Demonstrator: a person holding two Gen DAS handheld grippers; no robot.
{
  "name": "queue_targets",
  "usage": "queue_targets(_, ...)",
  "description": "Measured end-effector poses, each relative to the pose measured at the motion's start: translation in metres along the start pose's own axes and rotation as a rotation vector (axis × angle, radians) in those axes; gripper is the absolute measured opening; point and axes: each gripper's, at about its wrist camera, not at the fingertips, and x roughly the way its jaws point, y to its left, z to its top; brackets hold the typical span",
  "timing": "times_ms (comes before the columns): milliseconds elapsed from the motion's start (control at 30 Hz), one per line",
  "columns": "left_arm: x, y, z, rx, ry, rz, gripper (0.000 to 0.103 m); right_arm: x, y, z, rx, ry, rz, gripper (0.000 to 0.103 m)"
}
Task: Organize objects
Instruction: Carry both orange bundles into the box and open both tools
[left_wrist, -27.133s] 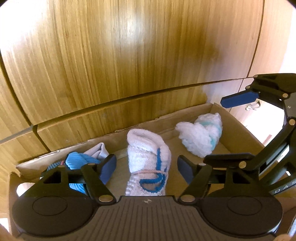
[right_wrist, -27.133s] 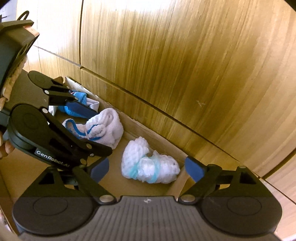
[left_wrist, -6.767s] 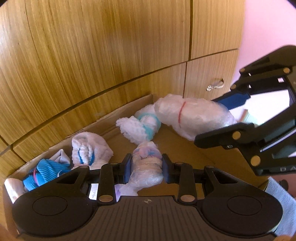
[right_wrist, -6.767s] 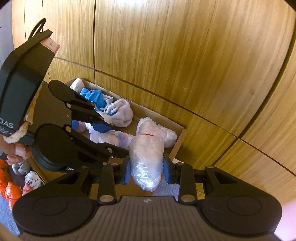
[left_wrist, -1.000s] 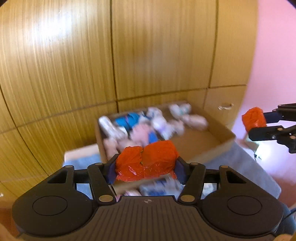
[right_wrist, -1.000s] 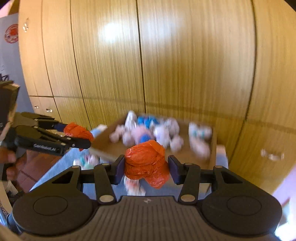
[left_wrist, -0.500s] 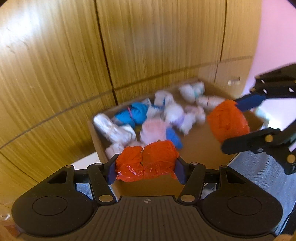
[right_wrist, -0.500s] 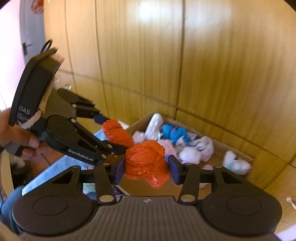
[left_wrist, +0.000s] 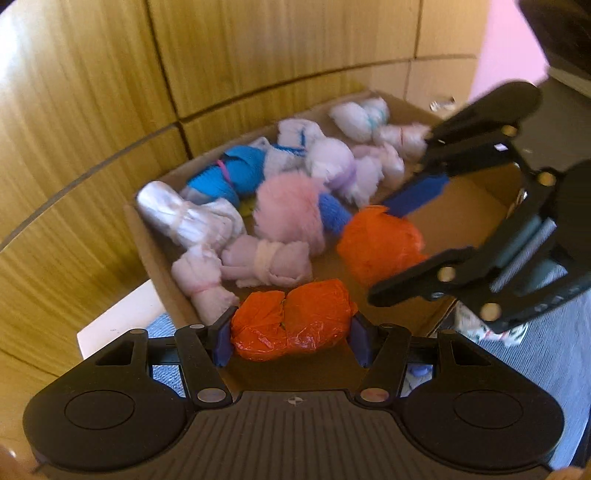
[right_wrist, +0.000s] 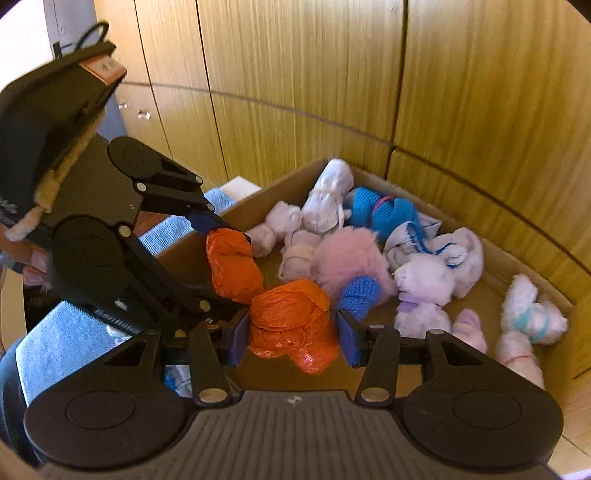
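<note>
Seen along the left gripper (left_wrist: 291, 343): its jaws are clenched end to end on an orange plastic-wrapped bundle (left_wrist: 291, 319), which hangs just over the near wall of the cardboard box (left_wrist: 147, 236). Ahead of the jaws lie the bundles already in the box: a fluffy pink one (left_wrist: 288, 212), a blue knitted one (left_wrist: 229, 177) and several pale cloth rolls. To the right of the jaws and a little beyond them, the right gripper (left_wrist: 391, 236) carries a second orange bundle (left_wrist: 376, 243) above the box's bare floor.

The crinkled film looks light and soft, likely slippery, and it dents under the pads; a hold across the thick middle, as here, seems safer than on a loose tail of wrap.

Seen along the right gripper (right_wrist: 291, 334): its jaws grasp the second orange bundle (right_wrist: 291, 325) by its sides, with a loose flap of film drooping below the pads. Just left of the jaws and slightly ahead, the left gripper (right_wrist: 218, 258) holds its own orange bundle (right_wrist: 232, 266) near the box's near wall (right_wrist: 192, 251). Beyond the jaws sit the pink fluffy bundle (right_wrist: 347, 258) and the blue one (right_wrist: 384, 214), with pale rolls to the right. Neither parcel looks fragile, and each should settle wherever it is let go.
</note>
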Motion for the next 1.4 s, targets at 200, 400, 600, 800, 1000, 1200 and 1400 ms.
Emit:
queue_targets(200,0.008,-0.002,0.006,0.085,0.046,0.008,0.067,0.021,-0.004,0.006,-0.029,0.060,0.017,0.046)
queue_targets(400,0.015,-0.004,0.009,0.138,0.088,0.012,0.070,0.031,-0.008,0.007,-0.040,0.087,0.036,0.049)
queue_targets(600,0.012,-0.003,0.011,0.157,0.100,0.034,0.082,0.034,-0.007,0.009,-0.050,0.084,0.023,0.049)
queue_targets(800,0.004,-0.007,0.011,0.168,0.095,0.045,0.085,0.030,0.000,0.013,-0.067,0.086,0.016,0.051)
queue_targets(1000,-0.003,-0.009,0.011,0.163,0.089,0.048,0.086,0.025,0.005,0.014,-0.083,0.094,0.007,0.052)
queue_targets(1200,-0.006,-0.008,0.016,0.135,0.074,0.052,0.087,0.011,0.010,0.013,-0.102,0.098,-0.012,0.055)
queue_targets(1400,-0.027,-0.009,0.013,0.129,0.049,0.067,0.087,-0.009,0.014,0.014,-0.110,0.083,-0.034,0.060)
